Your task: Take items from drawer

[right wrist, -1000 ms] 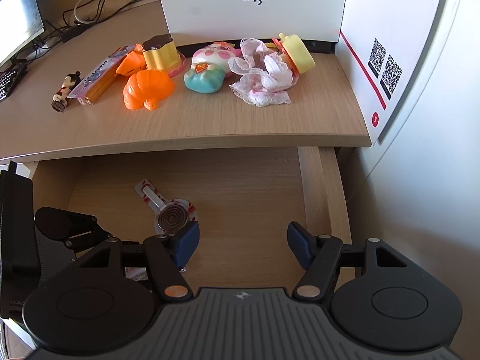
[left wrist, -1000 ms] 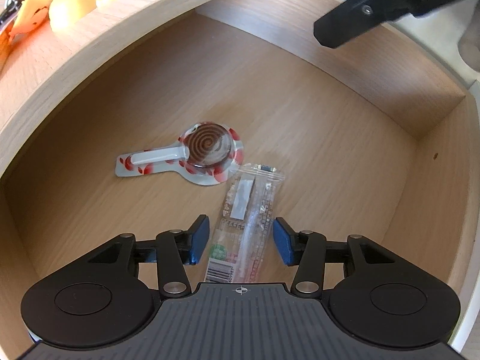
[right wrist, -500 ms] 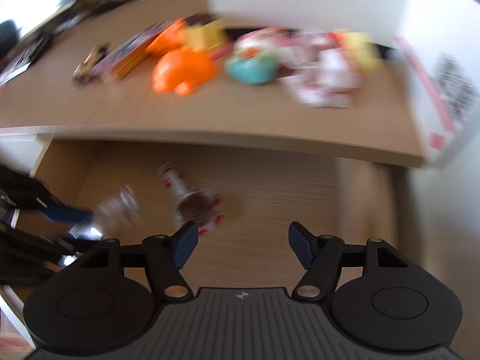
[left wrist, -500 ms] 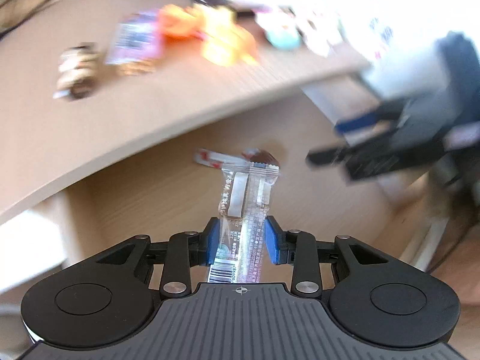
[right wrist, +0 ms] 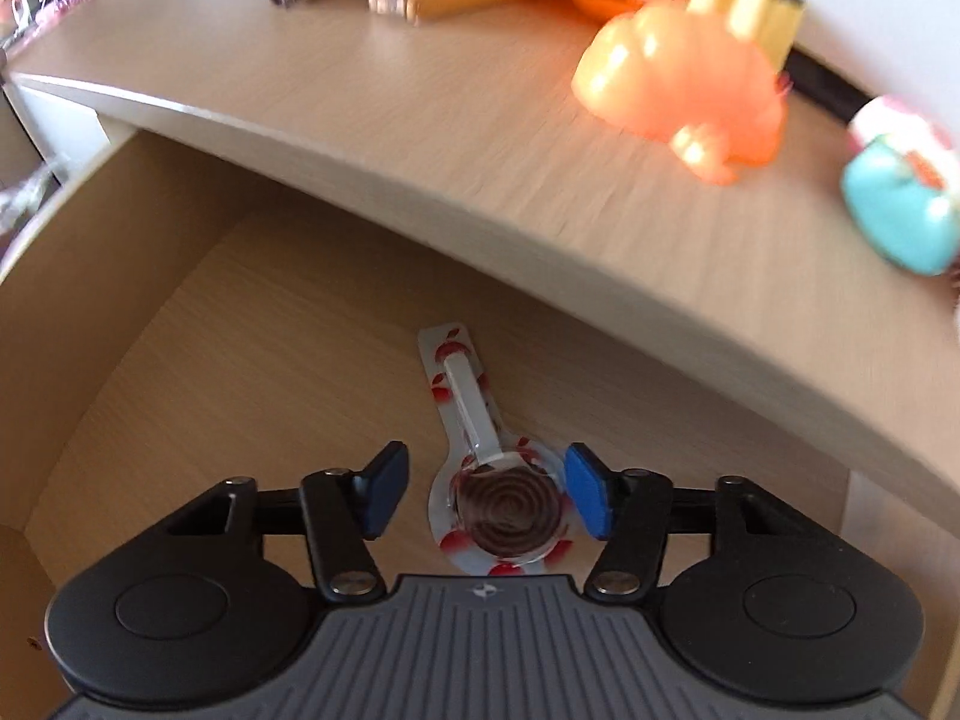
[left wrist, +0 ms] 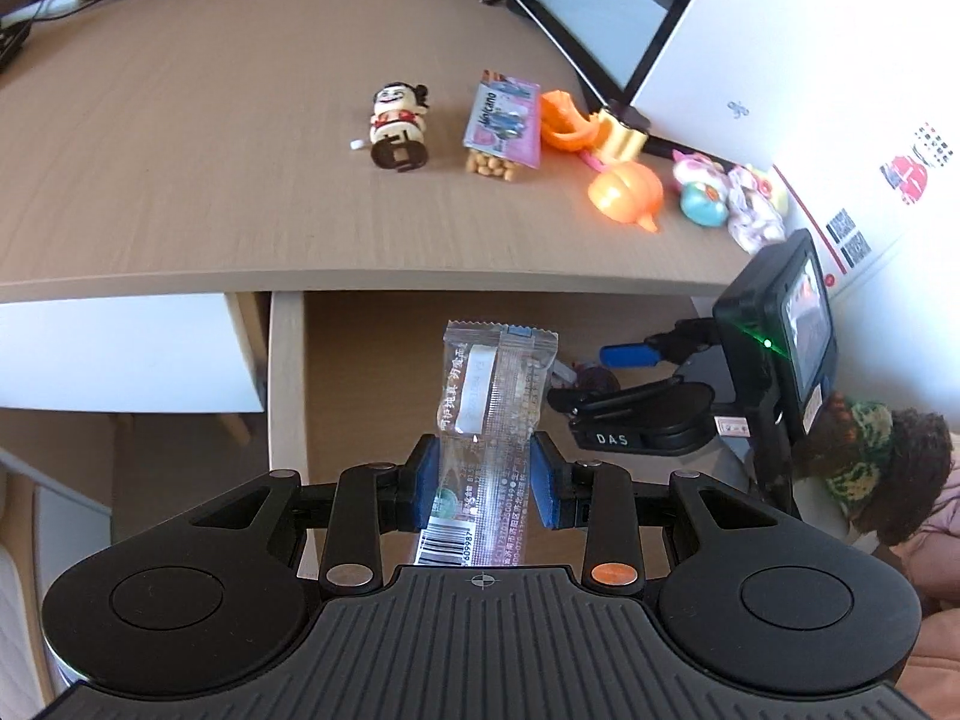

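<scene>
Trouble, if it came, looked likeliest on the right side. The right gripper (right wrist: 483, 495) was down in the drawer (right wrist: 252, 360) with its jaws partly open on either side of the round head of a wrapped lollipop (right wrist: 501, 513), which lay flat on the drawer floor with its stick pointing away toward the back. Those jaws had just been closing in, but the pads (right wrist: 585, 498) were not yet pressing: the right one stood just at the wrapper's edge, and a gap showed on the left. Because the sweet lay so flat, I judged the pads could ride over the thin foil rim and pinch only wrapper, or nudge the lollipop aside rather than lift it.

The left gripper (left wrist: 483, 483) was clear of the drawer, its jaws narrowed onto the lower part of a clear snack packet (left wrist: 489, 420), which stood up between them with its barcode end toward the camera. The crinkly film seemed slippery, and held low, the tall packet could flop or slide out on the way to the table (left wrist: 210, 180), where a small figure toy (left wrist: 399, 126), a bag of nuts (left wrist: 501, 126) and an orange toy (left wrist: 627, 195) already sat in a row. Setting it down carelessly might knock one of them.
</scene>
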The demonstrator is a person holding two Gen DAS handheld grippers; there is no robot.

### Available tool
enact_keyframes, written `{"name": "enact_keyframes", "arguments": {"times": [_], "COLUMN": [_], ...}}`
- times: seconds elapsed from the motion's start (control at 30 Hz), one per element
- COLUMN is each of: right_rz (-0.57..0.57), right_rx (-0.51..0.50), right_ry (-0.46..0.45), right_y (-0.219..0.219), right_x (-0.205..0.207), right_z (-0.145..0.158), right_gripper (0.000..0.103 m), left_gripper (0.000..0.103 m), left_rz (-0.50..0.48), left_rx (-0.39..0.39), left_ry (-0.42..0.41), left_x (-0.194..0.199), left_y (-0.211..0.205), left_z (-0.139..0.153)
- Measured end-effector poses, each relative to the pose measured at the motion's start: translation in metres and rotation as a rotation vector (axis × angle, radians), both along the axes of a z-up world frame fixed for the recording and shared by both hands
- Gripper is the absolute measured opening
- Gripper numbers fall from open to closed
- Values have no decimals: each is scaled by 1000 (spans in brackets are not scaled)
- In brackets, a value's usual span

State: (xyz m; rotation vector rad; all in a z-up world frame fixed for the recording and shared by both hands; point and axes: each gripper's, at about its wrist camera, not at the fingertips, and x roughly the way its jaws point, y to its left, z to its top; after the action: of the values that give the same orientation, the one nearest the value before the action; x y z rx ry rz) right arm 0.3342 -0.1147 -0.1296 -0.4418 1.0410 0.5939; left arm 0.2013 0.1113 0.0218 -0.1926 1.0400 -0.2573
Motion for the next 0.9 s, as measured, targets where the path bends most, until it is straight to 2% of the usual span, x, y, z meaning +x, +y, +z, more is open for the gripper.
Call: {"name": "enact_keyframes", "arguments": {"times": [0.2,0.3,0.4,0.5,0.57,0.67,0.73,0.8,0.83,0.87,0.9], "right_rz": [55,46,37,39,21,8,21,29,27,22,16], "right_rx": [56,46,-18,-42,-15,32,30,27,25,27,27], "right_ry": [90,42,-24,3,18,68,75,107,131,160,178], "right_y": [2,6,15,22,23,25,28,30,30,29,28], "right_x": [-5,-7,-3,6,12,20,20,18,17,16,13], "right_z": [8,13,9,-1,-2,-1,3,7,10,12,15], "right_gripper": [56,56,62,62,66,65,55,30,23,11,10], "left_gripper": [36,36,36,36,36,36,36,36,36,36,36], "left_rz": [-9,-15,-20,-13,-11,-8,-13,-26,-36,-46,-56], "left_rx": [1,-9,-10,-14,-12,-7,-7,-6,-5,-3,-1], "left_ry": [2,7,13,24,31,46,51,54,55,55,55], "left_x": [7,8,8,9,10,11,12,12,12,11,11], "left_y": [-9,-10,-11,-9,-8,-8,-9,-11,-13,-15,-17], "left_z": [-6,-7,-7,-8,-9,-12,-13,-15,-16,-17,-18]}}
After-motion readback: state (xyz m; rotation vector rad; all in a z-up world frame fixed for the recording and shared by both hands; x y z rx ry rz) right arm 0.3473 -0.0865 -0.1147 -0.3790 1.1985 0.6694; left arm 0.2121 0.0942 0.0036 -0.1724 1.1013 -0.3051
